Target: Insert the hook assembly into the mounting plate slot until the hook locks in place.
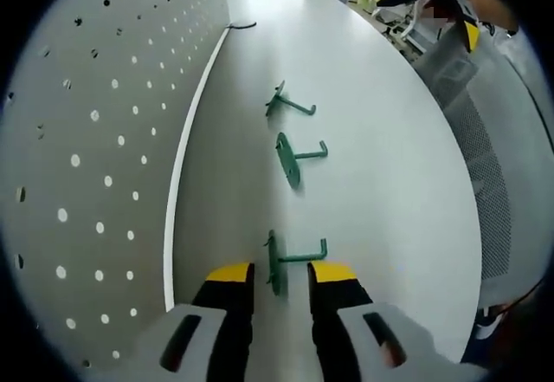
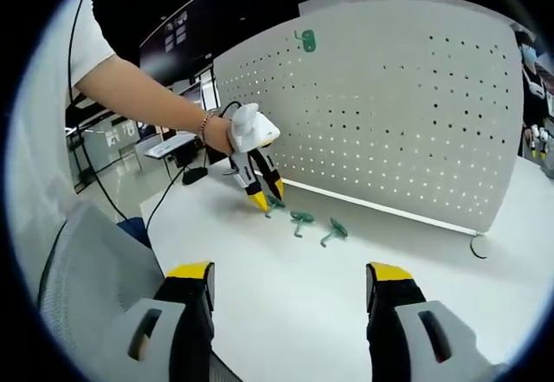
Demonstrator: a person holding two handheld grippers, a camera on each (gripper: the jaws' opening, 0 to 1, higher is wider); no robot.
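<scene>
Three green hook assemblies lie in a row on the white table. The nearest hook (image 1: 286, 261) (image 2: 274, 202) has its flat plate standing between the yellow-tipped jaws of my left gripper (image 1: 281, 274) (image 2: 267, 198), which is open around it and low over the table. The middle hook (image 1: 294, 157) (image 2: 301, 219) and the far hook (image 1: 286, 102) (image 2: 333, 229) lie free. The white perforated mounting board (image 1: 95, 139) (image 2: 389, 113) stands upright along the table, with one green hook (image 2: 305, 41) hung near its top. My right gripper (image 2: 290, 274) is held back, open wide and empty.
A grey mesh chair (image 1: 485, 165) (image 2: 86, 269) stands at the table's curved edge. A dark cable (image 1: 242, 25) (image 2: 476, 245) lies by the board's far end. A person's bare arm (image 2: 147, 96) holds the left gripper. Another person (image 2: 528, 70) stands at the far right.
</scene>
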